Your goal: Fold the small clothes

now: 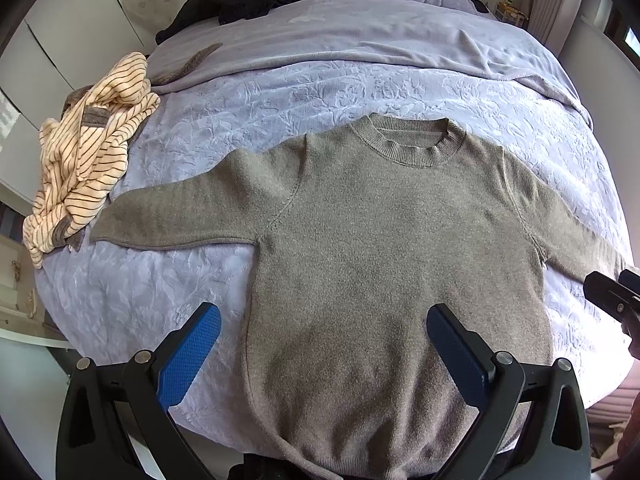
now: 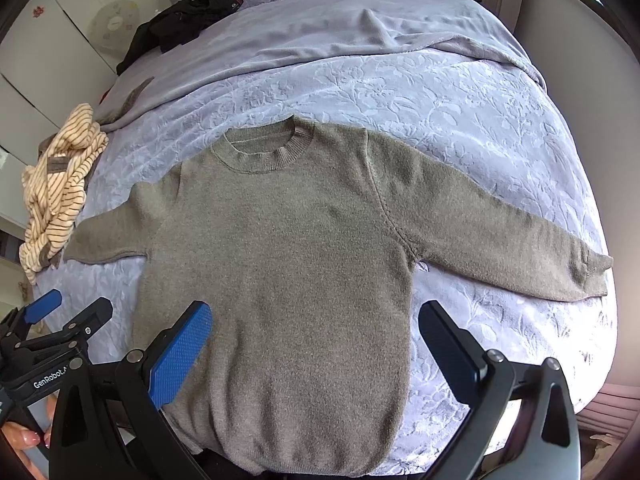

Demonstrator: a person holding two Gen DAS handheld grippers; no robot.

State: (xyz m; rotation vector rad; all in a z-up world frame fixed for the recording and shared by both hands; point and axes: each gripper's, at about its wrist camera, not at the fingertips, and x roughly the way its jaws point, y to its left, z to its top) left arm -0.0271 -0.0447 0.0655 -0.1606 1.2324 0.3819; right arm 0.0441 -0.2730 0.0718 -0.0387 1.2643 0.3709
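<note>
A small grey-brown knit sweater lies flat and face up on the bed, collar away from me, both sleeves spread out sideways. My left gripper hovers open over the sweater's lower left side, nothing between its blue pads. My right gripper is open too, over the lower right part of the body near the hem. In the right wrist view the left gripper shows at the left edge, held by a hand. A black part of the right gripper shows at the right edge of the left wrist view.
A crumpled cream striped garment lies at the bed's left edge. Black clothes are piled at the far left of the lilac bedspread. A folded-back blanket covers the far half. White cupboards stand left.
</note>
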